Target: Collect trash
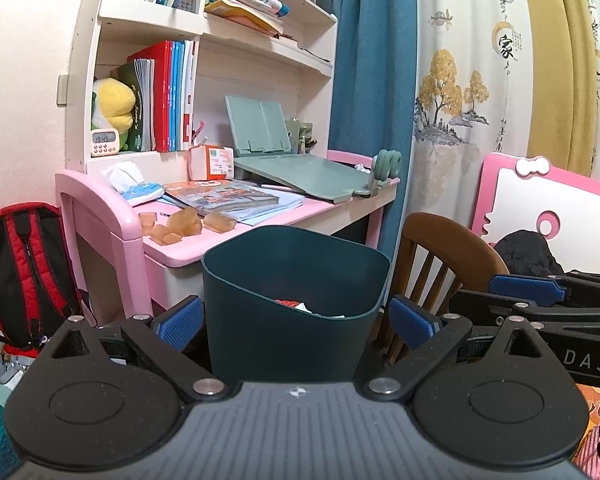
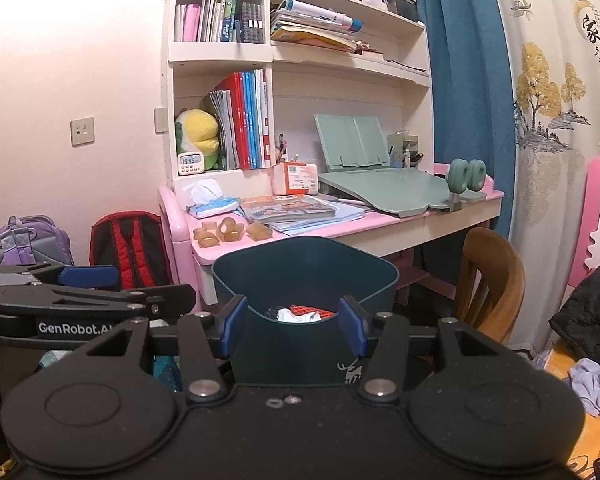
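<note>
Both tongs are spread wide and hold nothing: the left tongs (image 1: 296,322) and the right tongs (image 2: 293,326) each hover just short of the dark bin (image 1: 296,292), which already holds scraps (image 2: 300,314). The amber wrappers (image 1: 184,226) lie beyond on the pink tabletop (image 1: 172,254); reaching across could knock the bin over or nudge the books (image 1: 224,196).

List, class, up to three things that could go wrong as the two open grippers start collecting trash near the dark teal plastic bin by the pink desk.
1. The amber translucent pieces lie near the pink desk's front corner; a clumsy pinch might knock them off.
2. The dark teal plastic bin stands close ahead; the left gripper or right gripper could tip it.
3. The brown wooden chair crowds the right side.
</note>
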Demonstrator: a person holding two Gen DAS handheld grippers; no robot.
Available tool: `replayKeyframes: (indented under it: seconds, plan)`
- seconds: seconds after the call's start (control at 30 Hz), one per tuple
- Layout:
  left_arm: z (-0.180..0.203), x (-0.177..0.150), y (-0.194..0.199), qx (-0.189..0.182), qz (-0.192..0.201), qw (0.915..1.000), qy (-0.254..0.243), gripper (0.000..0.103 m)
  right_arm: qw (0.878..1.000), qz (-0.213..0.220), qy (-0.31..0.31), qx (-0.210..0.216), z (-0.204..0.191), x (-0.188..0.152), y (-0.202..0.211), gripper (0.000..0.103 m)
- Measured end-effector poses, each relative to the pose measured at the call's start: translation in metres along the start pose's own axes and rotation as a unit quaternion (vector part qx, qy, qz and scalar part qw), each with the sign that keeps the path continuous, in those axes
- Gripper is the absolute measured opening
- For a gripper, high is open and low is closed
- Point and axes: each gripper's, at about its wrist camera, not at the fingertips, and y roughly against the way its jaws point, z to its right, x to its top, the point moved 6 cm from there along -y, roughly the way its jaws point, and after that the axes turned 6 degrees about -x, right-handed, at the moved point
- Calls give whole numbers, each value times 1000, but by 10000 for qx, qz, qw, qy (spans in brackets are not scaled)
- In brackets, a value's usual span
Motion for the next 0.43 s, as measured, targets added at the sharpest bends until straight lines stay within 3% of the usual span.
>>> replayKeyframes:
  seconds: [0.43]
  plan:
    - [0, -2, 3, 33, 55, 10000, -30, 100, 10000, -26, -22, -9, 1, -3, 2, 51]
